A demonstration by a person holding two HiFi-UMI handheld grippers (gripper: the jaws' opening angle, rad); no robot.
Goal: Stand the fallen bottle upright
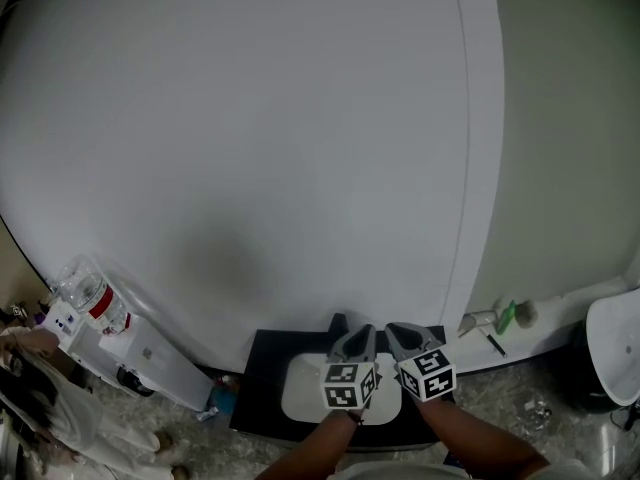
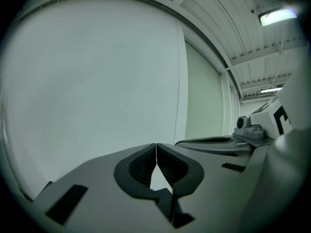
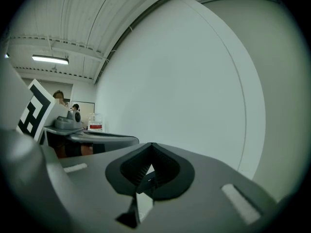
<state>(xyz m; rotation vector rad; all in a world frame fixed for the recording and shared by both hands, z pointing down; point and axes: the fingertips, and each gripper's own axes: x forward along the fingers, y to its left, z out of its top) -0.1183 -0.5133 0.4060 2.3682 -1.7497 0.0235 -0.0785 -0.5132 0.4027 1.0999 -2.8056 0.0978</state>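
Observation:
Both grippers are raised side by side at the bottom of the head view, pointing at a plain white wall [image 1: 250, 148]. My left gripper [image 1: 362, 334] is shut with nothing in it; in its own view the jaws meet in a thin line [image 2: 156, 148]. My right gripper [image 1: 400, 330] is also shut and holds nothing, its pads closed together [image 3: 151, 148]. Each gripper appears at the edge of the other's view, the right gripper [image 2: 214, 141] and the left gripper [image 3: 97, 137]. No fallen bottle shows in any view.
A water dispenser with a large clear bottle [image 1: 88, 293] stands at the left, with a person [image 1: 40, 398] beside it. Below the grippers lies a white round surface [image 1: 305, 393] on a black base [image 1: 262, 373]. A green item [image 1: 507, 316] sits on a ledge at the right.

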